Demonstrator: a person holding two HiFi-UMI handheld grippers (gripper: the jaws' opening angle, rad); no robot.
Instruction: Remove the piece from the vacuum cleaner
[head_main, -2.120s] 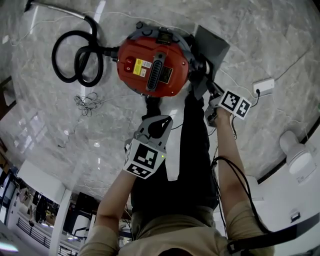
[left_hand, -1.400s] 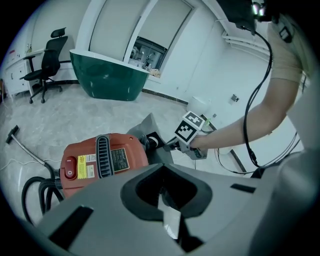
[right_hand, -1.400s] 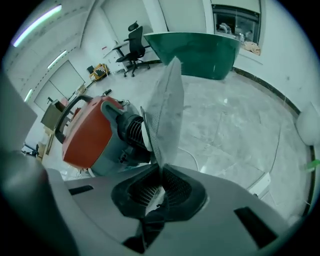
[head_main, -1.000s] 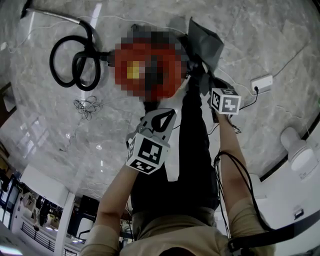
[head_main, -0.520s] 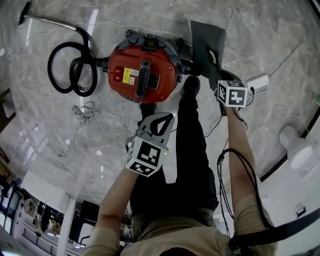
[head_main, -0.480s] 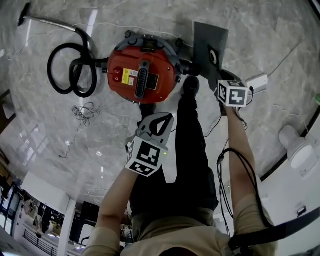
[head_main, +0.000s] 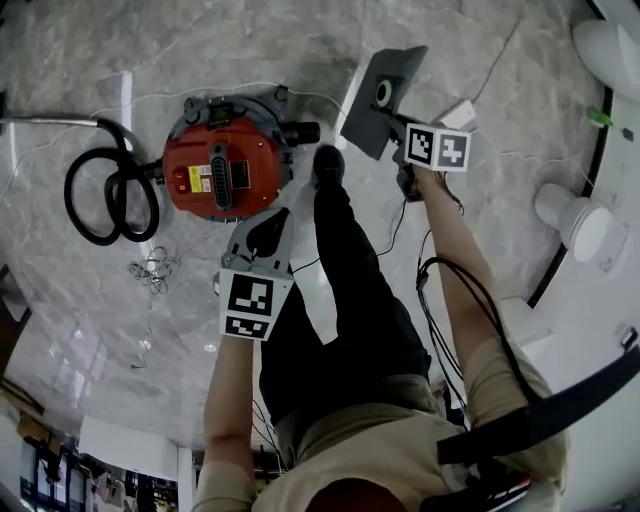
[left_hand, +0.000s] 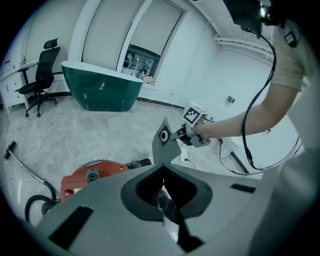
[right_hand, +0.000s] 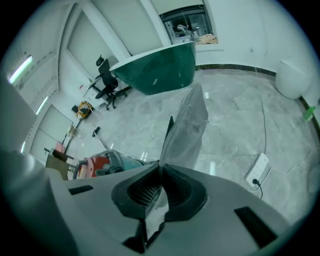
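The red vacuum cleaner (head_main: 220, 170) sits on the marble floor with its black hose (head_main: 105, 195) coiled to the left. Its black inlet stub (head_main: 300, 132) sticks out bare on the right. A flat grey piece with a round hole (head_main: 378, 92) hangs in the air clear of the vacuum, with my right gripper (head_main: 398, 128) shut on its lower edge. In the right gripper view the piece (right_hand: 187, 127) rises from the closed jaws, with the vacuum (right_hand: 97, 166) beyond. My left gripper (head_main: 262, 235) hovers near the vacuum, shut and holding nothing. The left gripper view shows the vacuum (left_hand: 92, 176) and the piece (left_hand: 165, 142).
My black-trousered leg (head_main: 340, 280) and shoe (head_main: 327, 160) stand between the vacuum and the piece. A white power strip (head_main: 458, 113) and cables lie on the floor to the right, near a white rounded fixture (head_main: 570, 225). A tangle of thin wire (head_main: 150, 270) lies below the hose.
My right gripper has carried the grey piece away from the vacuum's side, to the right and up. The head view has shifted, so the vacuum sits further left. The left gripper has barely moved.
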